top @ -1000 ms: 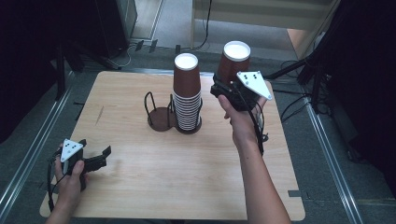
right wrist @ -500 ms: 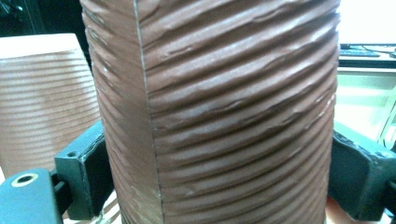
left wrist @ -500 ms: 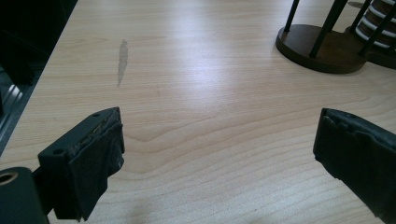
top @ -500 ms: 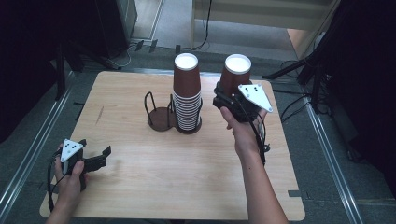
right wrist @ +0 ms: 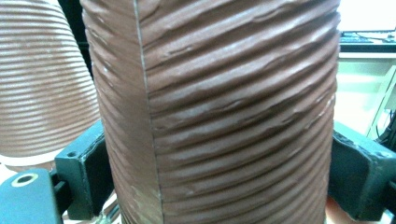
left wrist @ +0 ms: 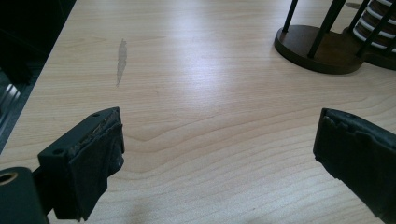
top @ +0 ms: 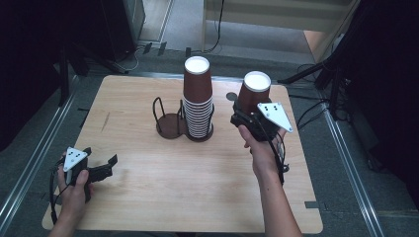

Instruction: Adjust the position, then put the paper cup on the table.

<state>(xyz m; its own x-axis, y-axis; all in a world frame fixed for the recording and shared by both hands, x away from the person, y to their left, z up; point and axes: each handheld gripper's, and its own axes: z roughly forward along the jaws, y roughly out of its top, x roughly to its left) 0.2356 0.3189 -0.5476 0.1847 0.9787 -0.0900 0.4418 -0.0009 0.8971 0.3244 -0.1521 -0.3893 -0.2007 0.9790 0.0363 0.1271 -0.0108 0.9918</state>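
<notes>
My right gripper (top: 247, 112) is shut on a brown ribbed paper cup (top: 255, 91), held base up with its white bottom on top, over the right part of the table. Up close the cup (right wrist: 219, 107) sits between both jaws. A tall stack of the same cups (top: 198, 98) stands in the right ring of a dark wire cup holder (top: 168, 121) at the table's middle; the stack (right wrist: 39, 84) shows left of the held cup. My left gripper (top: 106, 165) rests open near the front left edge, over bare wood, with the holder base (left wrist: 322, 46) far ahead.
The light wooden table (top: 148, 197) has a grey smear (left wrist: 121, 58) on its left side. Metal rails run along both sides of the table. Cables and stand legs lie on the floor beyond the far edge and to the right.
The right gripper has lowered the cup and brought it nearer to me, a little to the right of the stack. The left gripper has stayed put.
</notes>
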